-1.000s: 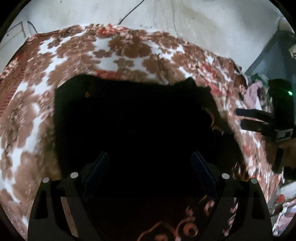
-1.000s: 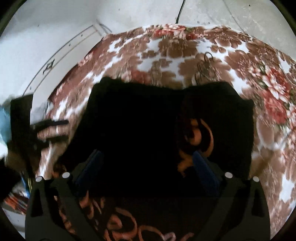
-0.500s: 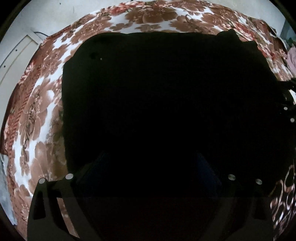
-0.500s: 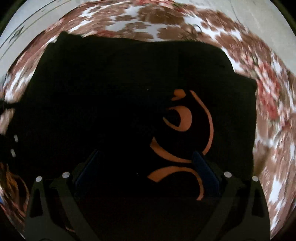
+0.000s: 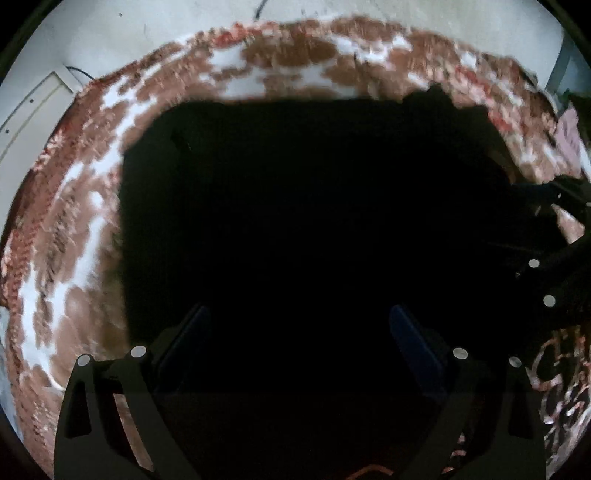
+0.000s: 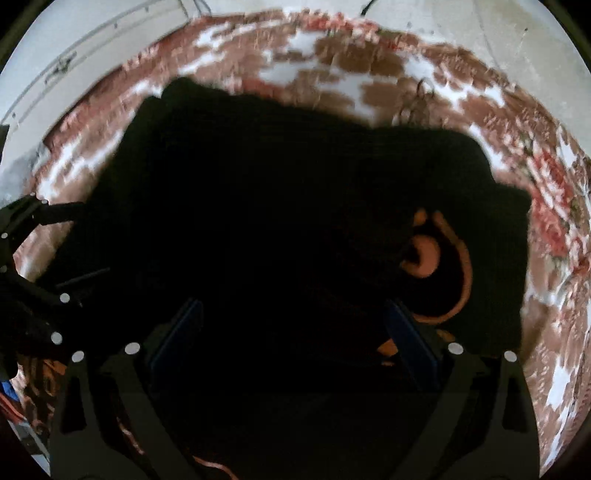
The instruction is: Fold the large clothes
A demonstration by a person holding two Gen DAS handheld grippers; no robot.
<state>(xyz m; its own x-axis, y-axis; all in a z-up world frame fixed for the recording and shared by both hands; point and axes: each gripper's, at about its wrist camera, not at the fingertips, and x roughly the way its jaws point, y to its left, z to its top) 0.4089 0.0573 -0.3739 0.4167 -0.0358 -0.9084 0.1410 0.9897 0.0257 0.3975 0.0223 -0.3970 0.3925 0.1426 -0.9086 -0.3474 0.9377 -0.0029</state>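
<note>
A large black garment (image 5: 314, 206) lies folded on a bed with a brown, white and red floral blanket (image 5: 85, 221). It also fills the right wrist view (image 6: 258, 221), where an orange print (image 6: 436, 258) shows on its right part. My left gripper (image 5: 299, 332) is open, low over the garment's near edge, with nothing between its fingers. My right gripper (image 6: 291, 328) is open too, low over the garment. Each gripper shows at the edge of the other's view: the right one (image 5: 546, 280), the left one (image 6: 33, 258).
A pale wall (image 5: 147, 33) with a black cable stands behind the bed. A pinkish cloth (image 5: 570, 136) lies at the bed's far right. The blanket (image 6: 554, 258) stretches on beyond the garment's right edge.
Both grippers dropped close over the garment half a second ago and have now drawn back a little, so more blanket shows around it. Both stay open. The views are motion-blurred.
</note>
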